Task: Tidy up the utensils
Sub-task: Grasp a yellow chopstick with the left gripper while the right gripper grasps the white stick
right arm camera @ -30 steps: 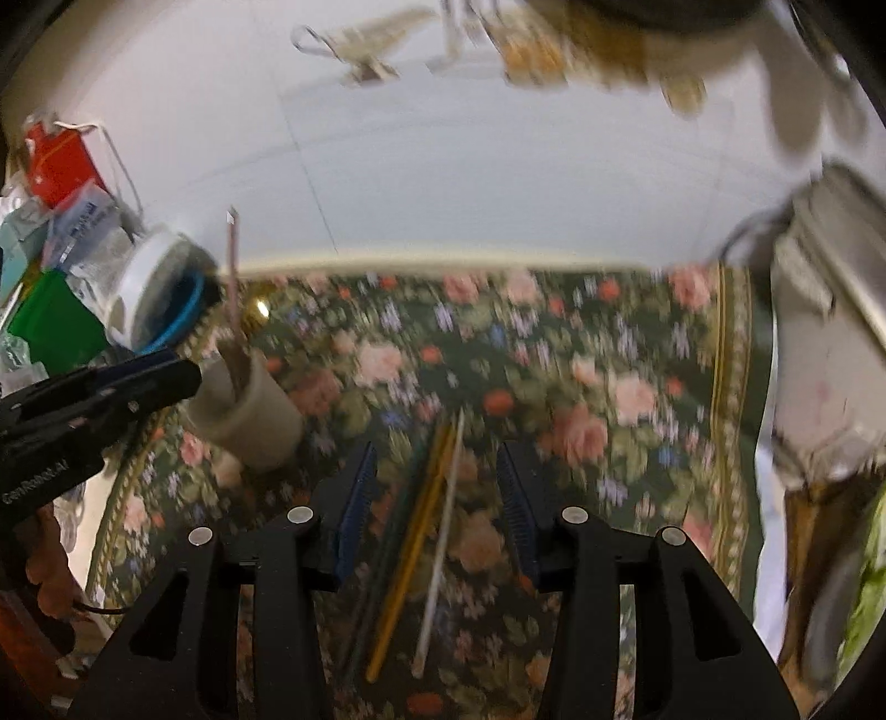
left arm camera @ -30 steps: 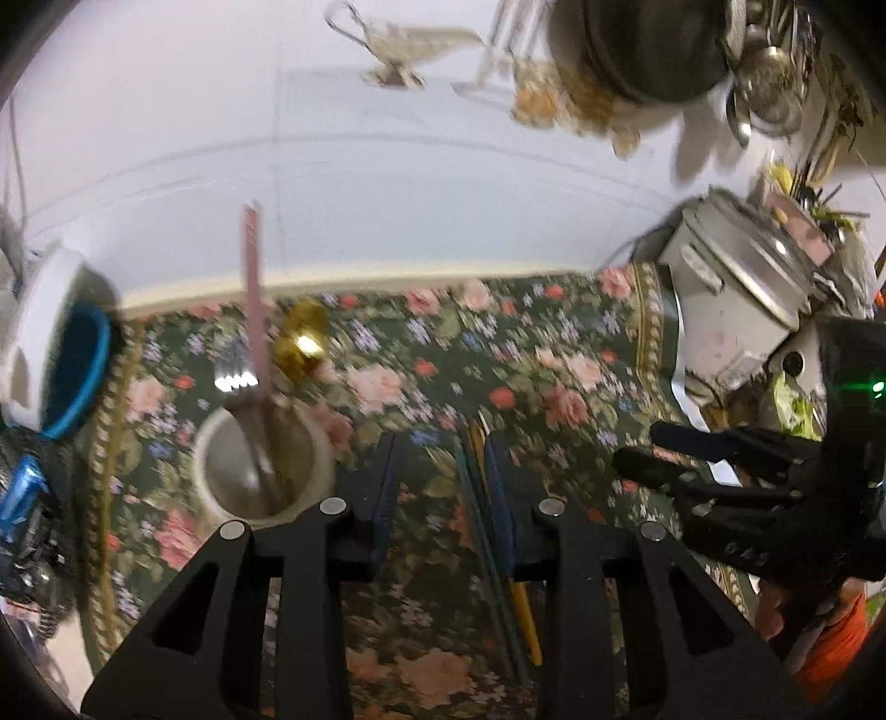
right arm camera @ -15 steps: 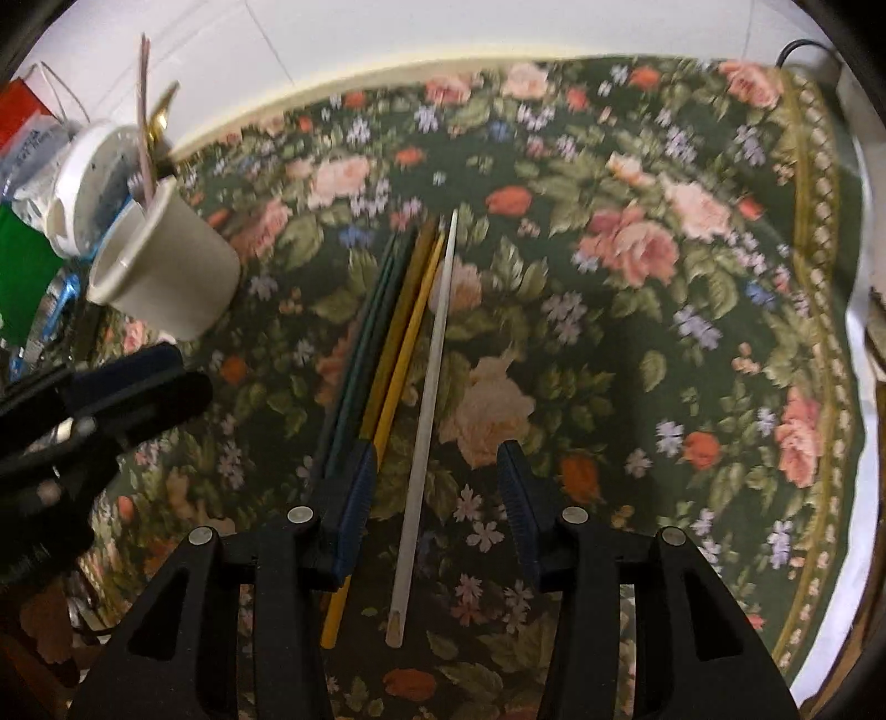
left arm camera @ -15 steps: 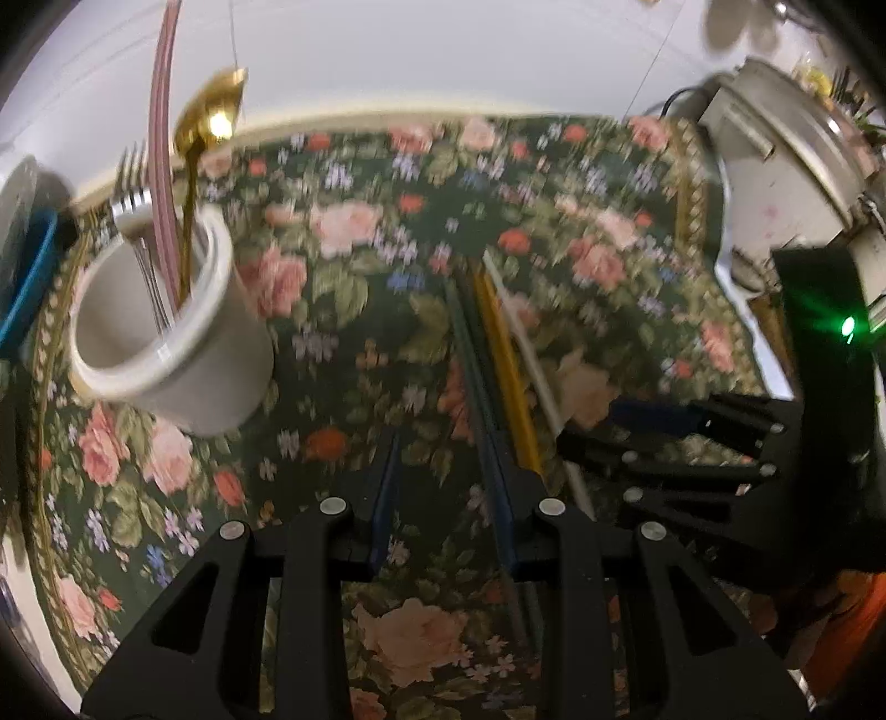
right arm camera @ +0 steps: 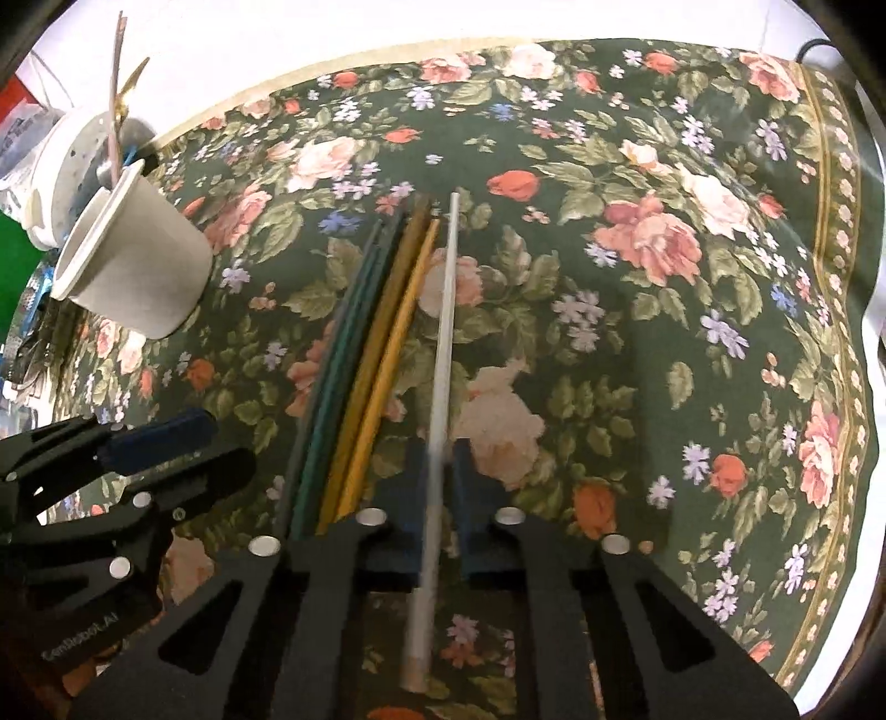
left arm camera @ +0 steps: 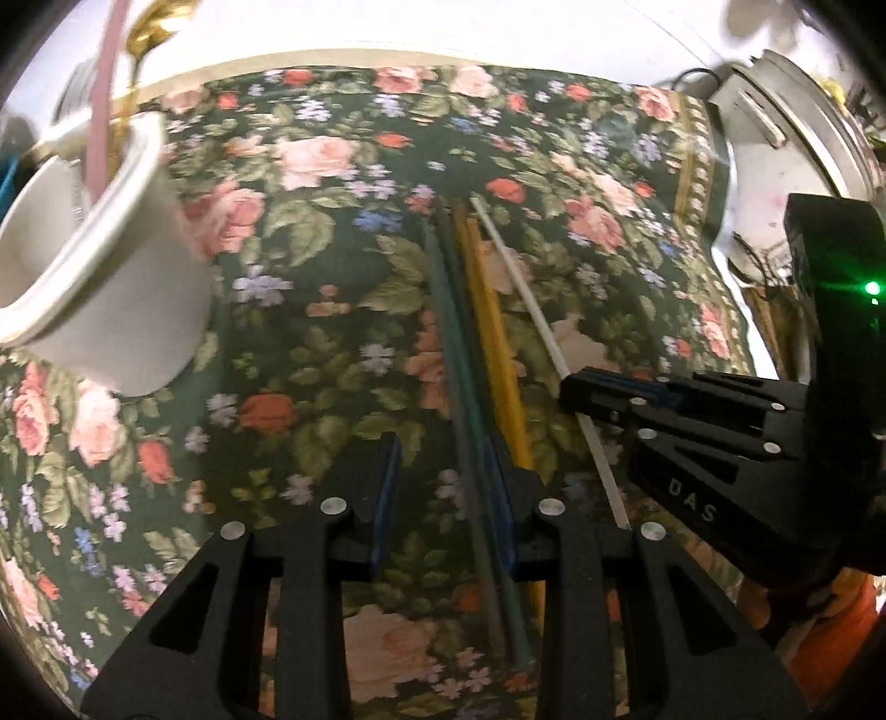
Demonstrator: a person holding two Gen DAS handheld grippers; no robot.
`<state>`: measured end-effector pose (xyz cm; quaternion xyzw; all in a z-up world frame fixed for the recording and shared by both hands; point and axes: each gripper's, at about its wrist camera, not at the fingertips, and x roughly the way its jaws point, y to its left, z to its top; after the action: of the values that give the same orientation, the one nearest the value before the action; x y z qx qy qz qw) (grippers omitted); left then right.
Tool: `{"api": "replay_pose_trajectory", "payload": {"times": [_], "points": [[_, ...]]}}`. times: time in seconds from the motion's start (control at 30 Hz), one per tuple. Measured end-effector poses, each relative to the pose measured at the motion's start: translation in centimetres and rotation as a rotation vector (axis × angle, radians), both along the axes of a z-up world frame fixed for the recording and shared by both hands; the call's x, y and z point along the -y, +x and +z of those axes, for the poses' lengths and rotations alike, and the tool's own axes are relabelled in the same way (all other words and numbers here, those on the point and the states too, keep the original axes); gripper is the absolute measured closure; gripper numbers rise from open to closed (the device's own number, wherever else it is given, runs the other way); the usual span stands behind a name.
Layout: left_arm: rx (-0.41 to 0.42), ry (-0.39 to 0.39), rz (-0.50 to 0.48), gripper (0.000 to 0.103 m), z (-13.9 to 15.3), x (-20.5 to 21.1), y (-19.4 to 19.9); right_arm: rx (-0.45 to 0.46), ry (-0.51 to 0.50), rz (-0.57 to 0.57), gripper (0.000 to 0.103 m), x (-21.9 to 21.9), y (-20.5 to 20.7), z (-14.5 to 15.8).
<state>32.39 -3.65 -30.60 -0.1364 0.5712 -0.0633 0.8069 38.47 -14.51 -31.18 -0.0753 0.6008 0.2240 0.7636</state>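
Clamping the white chopstick (right arm camera: 443, 354) on the floral bench (right arm camera: 692, 343), the right tool (right arm camera: 440, 487) has just closed; the left tool (left arm camera: 443, 487) (jaws apart) straddles a green chopstick (left arm camera: 451, 354).

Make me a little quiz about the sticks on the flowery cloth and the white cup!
1. True or false: the right gripper has its fingers shut on the white chopstick.
2. Which chopsticks lie between the left gripper's open fingers? A) the dark green chopsticks B) the yellow chopsticks C) none
3. Fill in: the white cup already holds a pink stick and a gold ____.

Key: 1 true; 2 A; 3 spoon.
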Motion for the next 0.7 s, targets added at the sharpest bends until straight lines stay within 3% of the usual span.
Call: {"api": "replay_pose_trajectory", "payload": {"times": [0.27, 0.4, 0.53, 0.7], "points": [[0.018, -0.028, -0.122, 0.096, 0.3, 3.6, 1.3, 0.009, -0.016, -0.045, 0.098, 3.5, -0.4, 1.0], [-0.008, -0.009, -0.142, 0.096, -0.5, 4.5, 2.1, 0.022, -0.031, -0.077, 0.098, 5.2, -0.5, 1.4], [-0.012, 0.067, -0.114, 0.096, -0.9, 4.6, 2.8, 0.010, -0.014, -0.100, 0.098, 6.7, -0.5, 1.6], [-0.018, 0.066, -0.090, 0.096, -0.9, 4.2, 3.2, -0.006, 0.014, -0.096, 0.098, 7.3, -0.6, 1.5]]}}
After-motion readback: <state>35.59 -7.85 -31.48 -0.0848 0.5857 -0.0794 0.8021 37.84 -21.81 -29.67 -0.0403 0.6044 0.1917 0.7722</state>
